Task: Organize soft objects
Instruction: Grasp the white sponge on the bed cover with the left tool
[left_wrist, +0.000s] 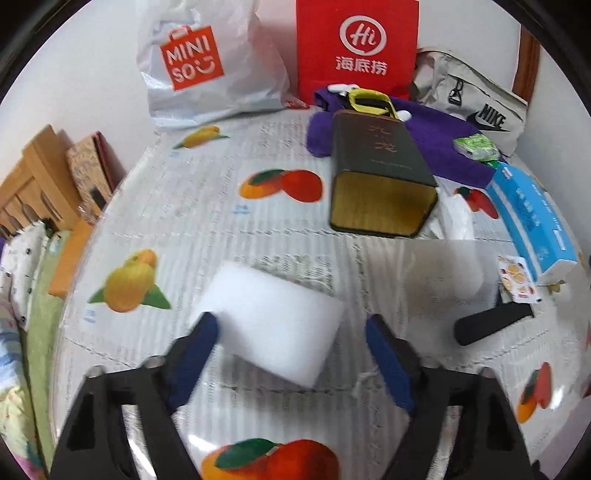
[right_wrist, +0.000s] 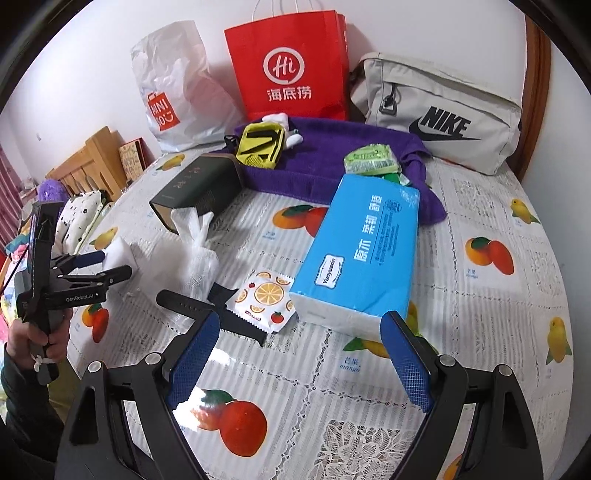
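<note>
The left gripper (left_wrist: 291, 332) hangs over the white sponge (left_wrist: 269, 317), which lies flat on the fruit-print surface (left_wrist: 207, 206) in front of the dark box (left_wrist: 380, 173). Its jaws are spread with the sponge between them: the left pad sits at the sponge's near-left corner, apparently just touching, while the right pad stands clear of the far edge. So the sponge is framed but not pinched, and from the right wrist view it looks unlifted.

The right gripper (right_wrist: 299, 328) has its jaws spread wide and empty. It points at the near end of the blue tissue pack (right_wrist: 362, 258), which lies to the right of the box, with the small orange-print sachet (right_wrist: 264, 299) and a black strap (right_wrist: 192, 302) just left of that end. Nothing is between these jaws yet.

By the look of things the organizing has barely started. The soft things are scattered around the box: a knotted clear bag (right_wrist: 192, 254) against its open end, the purple towel (right_wrist: 332, 155) behind it with a green packet (right_wrist: 369, 158) and a yellow pouch (right_wrist: 260, 144) lying on it. The red bag (right_wrist: 291, 62), the white plastic bag (right_wrist: 173, 85) and the grey pouch (right_wrist: 439, 110) stand along the wall behind the towel; whether anything has gone into them cannot be told. Picking up the sponge seems the step in hand, with the tissue pack likely after it.
</note>
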